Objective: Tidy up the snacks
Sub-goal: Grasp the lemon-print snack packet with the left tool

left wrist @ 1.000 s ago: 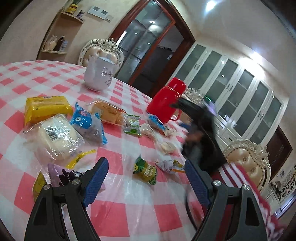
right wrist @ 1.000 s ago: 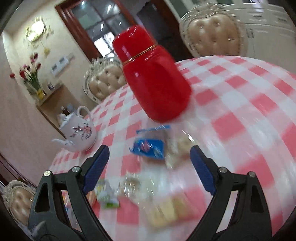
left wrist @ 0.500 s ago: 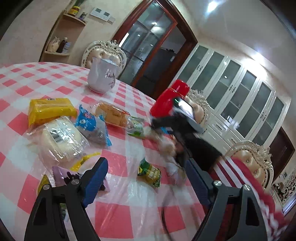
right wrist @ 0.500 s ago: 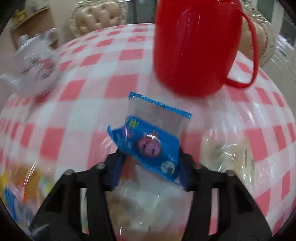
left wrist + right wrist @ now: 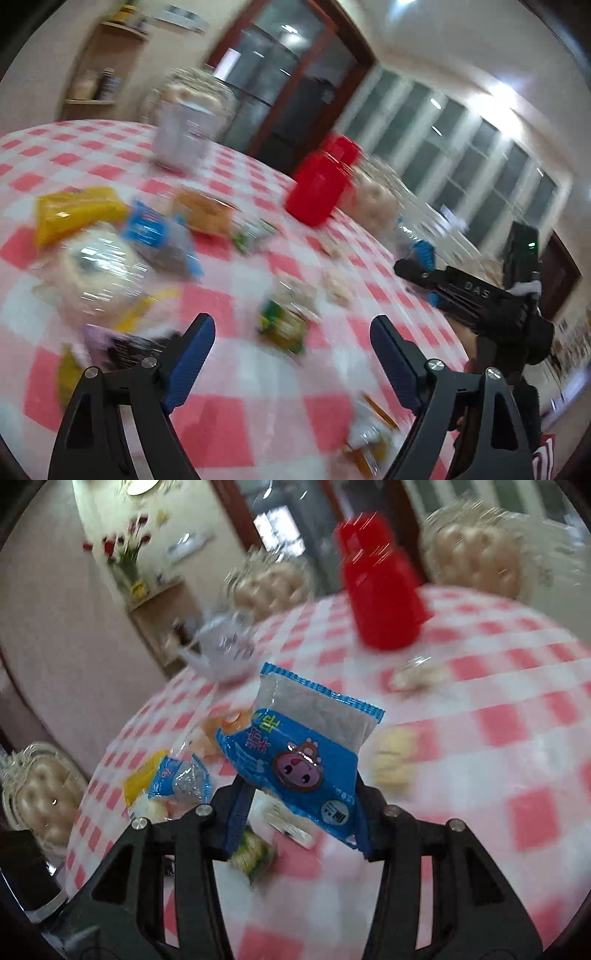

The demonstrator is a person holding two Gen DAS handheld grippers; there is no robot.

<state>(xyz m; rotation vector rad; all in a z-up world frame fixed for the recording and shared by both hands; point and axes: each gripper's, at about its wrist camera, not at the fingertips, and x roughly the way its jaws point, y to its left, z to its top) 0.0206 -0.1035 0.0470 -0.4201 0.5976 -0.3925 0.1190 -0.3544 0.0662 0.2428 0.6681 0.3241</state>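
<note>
My right gripper (image 5: 301, 812) is shut on a blue snack packet (image 5: 299, 749) with a cartoon face and holds it lifted above the checked table (image 5: 498, 775). That gripper also shows at the right of the left wrist view (image 5: 417, 258). My left gripper (image 5: 291, 354) is open and empty above the table, with a green snack packet (image 5: 282, 325) just beyond its fingers. More snacks lie at the left: a yellow pack (image 5: 79, 214), a clear wrapped bun (image 5: 96, 269), a blue packet (image 5: 159, 236) and a bread pack (image 5: 203, 216).
A red thermos jug (image 5: 319, 188) and a white teapot (image 5: 181, 140) stand at the far side of the table. Small clear-wrapped snacks (image 5: 395, 760) lie mid-table. An orange packet (image 5: 369, 443) lies near the front edge. Upholstered chairs (image 5: 476, 561) ring the table.
My right gripper has closed on the blue packet and lifted it off the table, pulling back to the right. My left gripper has shifted a little; the view is blurred by motion.
</note>
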